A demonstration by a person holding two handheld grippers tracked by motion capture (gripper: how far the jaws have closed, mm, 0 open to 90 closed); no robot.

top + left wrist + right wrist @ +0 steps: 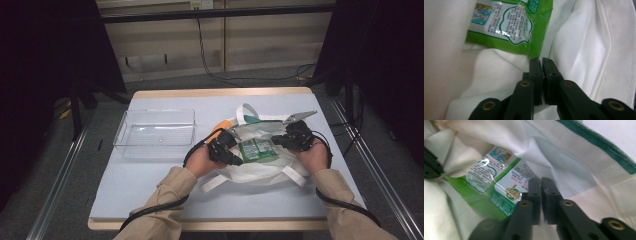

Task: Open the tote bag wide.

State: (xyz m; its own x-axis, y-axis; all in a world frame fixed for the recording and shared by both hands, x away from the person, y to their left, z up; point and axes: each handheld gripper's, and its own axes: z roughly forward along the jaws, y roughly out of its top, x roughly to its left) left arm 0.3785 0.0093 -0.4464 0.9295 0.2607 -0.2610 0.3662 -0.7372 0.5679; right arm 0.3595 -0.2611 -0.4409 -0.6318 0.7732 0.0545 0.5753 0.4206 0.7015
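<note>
In the high view a pale grey table (150, 185) with a wooden edge stands on grey carpet, dark curtains at both sides and cables along the far wall. A clear plastic tub (155, 131) sits on the table's left half with nothing in it. Beside it lies a white cloth bag (260, 172) with a green-trimmed mouth and loose straps, and a green packet (256, 149) rests in its open mouth. The left gripper (235, 161) is at the bag's left edge and the right gripper (276, 142) at its right edge, both held by hands in tan sleeves.

In the left gripper view the left gripper's (541, 60) jaws stand nearly together with a thin slit between them, on white cloth just below the corner of the glossy green packet (506, 30).

In the right gripper view the right gripper's (541, 180) jaws are likewise nearly together, with a fold of the bag (579, 165) at their tips; whether they pinch it cannot be told. The packet (496, 187) lies inside.
</note>
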